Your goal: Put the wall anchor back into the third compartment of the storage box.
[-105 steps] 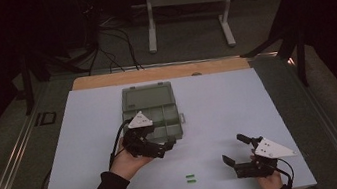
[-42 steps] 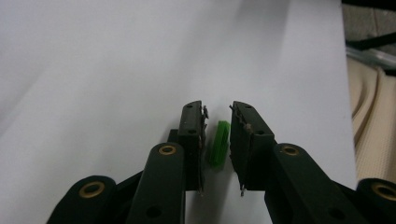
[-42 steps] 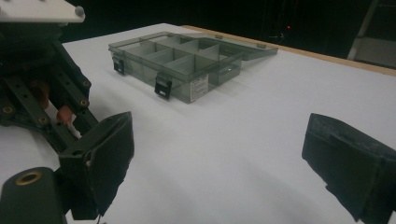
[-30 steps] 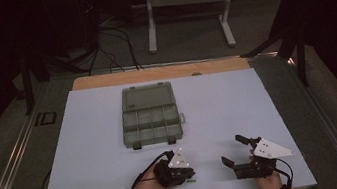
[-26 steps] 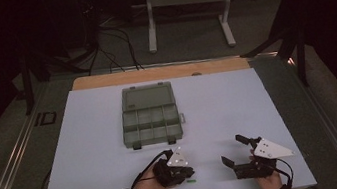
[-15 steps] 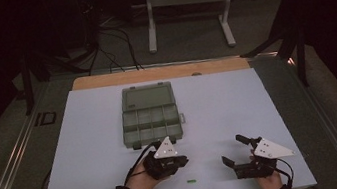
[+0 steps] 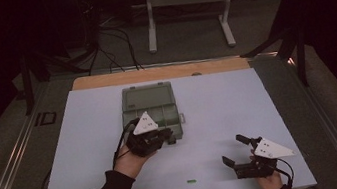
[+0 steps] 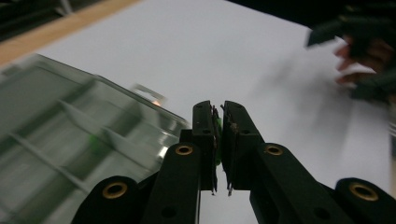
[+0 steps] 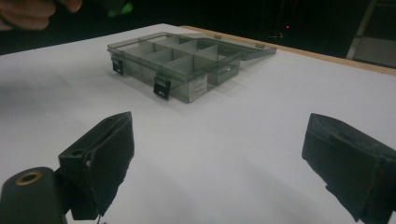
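Left gripper (image 7: 166, 136) hovers at near edge of compartment box (image 7: 151, 108), jaws pinched together on a small green piece (image 8: 217, 140), seen in left gripper view as a sliver between the pads. Box sits mid-counter, lid open flat behind. Second green piece (image 7: 191, 181) lies on white counter (image 7: 217, 97) near front edge, btwn the hands. Right gripper (image 7: 233, 153) rests low at front right, jaws wide apart, nothing btwn them.
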### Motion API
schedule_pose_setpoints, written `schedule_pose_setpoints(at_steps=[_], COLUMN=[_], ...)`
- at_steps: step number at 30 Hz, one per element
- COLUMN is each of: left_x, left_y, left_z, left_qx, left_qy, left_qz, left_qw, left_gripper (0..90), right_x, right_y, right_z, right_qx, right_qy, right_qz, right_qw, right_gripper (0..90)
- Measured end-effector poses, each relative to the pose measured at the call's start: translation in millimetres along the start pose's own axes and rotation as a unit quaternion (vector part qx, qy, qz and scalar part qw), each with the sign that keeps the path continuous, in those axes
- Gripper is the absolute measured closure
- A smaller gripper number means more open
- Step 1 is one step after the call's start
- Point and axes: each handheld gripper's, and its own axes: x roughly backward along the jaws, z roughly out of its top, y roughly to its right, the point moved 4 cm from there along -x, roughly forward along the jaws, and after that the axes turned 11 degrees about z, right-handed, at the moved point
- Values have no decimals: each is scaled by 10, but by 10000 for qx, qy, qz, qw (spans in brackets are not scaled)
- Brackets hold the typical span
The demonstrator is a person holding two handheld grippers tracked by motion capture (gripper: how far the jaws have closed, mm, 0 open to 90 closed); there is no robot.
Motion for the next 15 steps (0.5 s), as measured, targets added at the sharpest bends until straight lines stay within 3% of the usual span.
schedule_pose_setpoints(at_steps=[8,11,15], left_x=[-42,-102,-203], left_y=[-259,-330,-422], left_z=[139,160,166], left_qx=[283,316,504], left_qy=[15,-55,-119], left_qz=[418,531,652], left_qw=[9987,9981,9965], left_gripper=[828,828,828], right_x=[-2,-7,-4], right_y=[1,2,5], right_z=[-1,-4,-4], right_qx=[5,22,4], right_qy=[-2,-13,5], right_qz=[-1,6,2], right_qw=[10000,10000,10000], right_gripper=[95,95,95])
